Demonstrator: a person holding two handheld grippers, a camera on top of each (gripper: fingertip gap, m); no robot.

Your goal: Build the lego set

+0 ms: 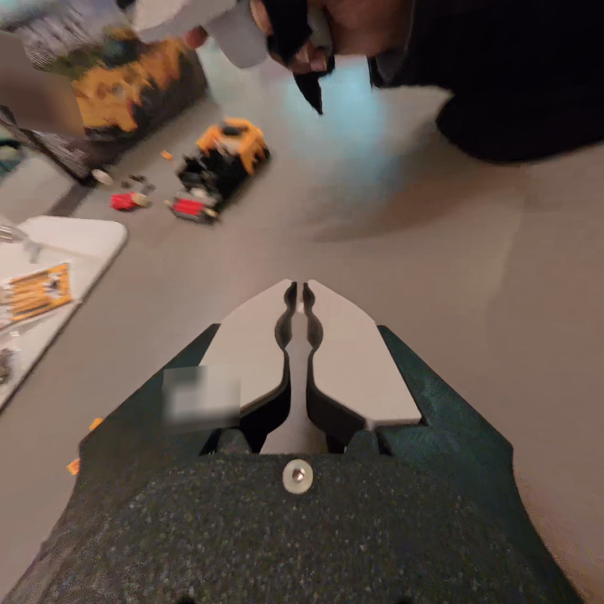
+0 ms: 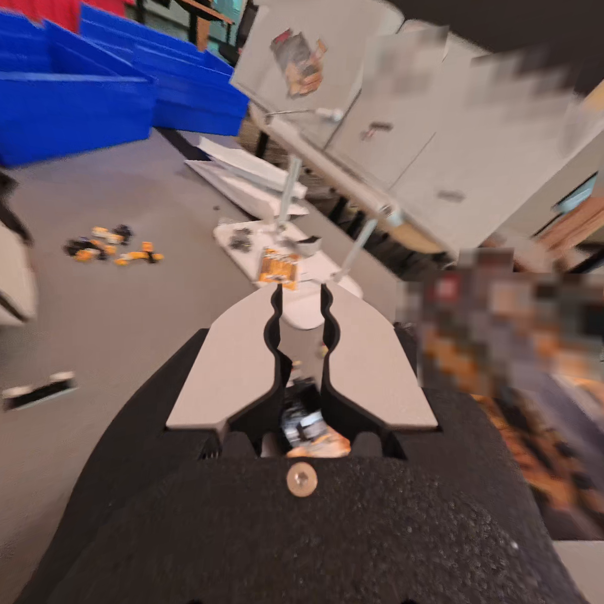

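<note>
the left hand-held gripper [image 1: 300,283] hovers over bare grey worktop [image 1: 376,261], its pale fingers drawn almost together with only a sliver between the tips and nothing in them. only its camera shows the half-built orange and black lego vehicle with a red end [image 1: 222,166], sitting well ahead and to the left, with a small red lego chunk [image 1: 125,201] and a few dark loose bits just beside it. behind that stands the orange and black printed lego box [image 1: 130,88], blurred. a person's dark sleeve [image 1: 506,81] hangs over the far side, and the right hand-held gripper's white body shows at the top edge.

the right hand-held gripper [image 2: 300,287] stands open with a clear gap and holds nothing. its view alone gives the row of blue plastic bins [image 2: 98,85] at the back and a scatter of small orange and black lego pieces [image 2: 111,248] on the worktop to the left. both views catch the white flat tray [image 2: 304,313] carrying an orange striped sheet [image 2: 279,268].
</note>
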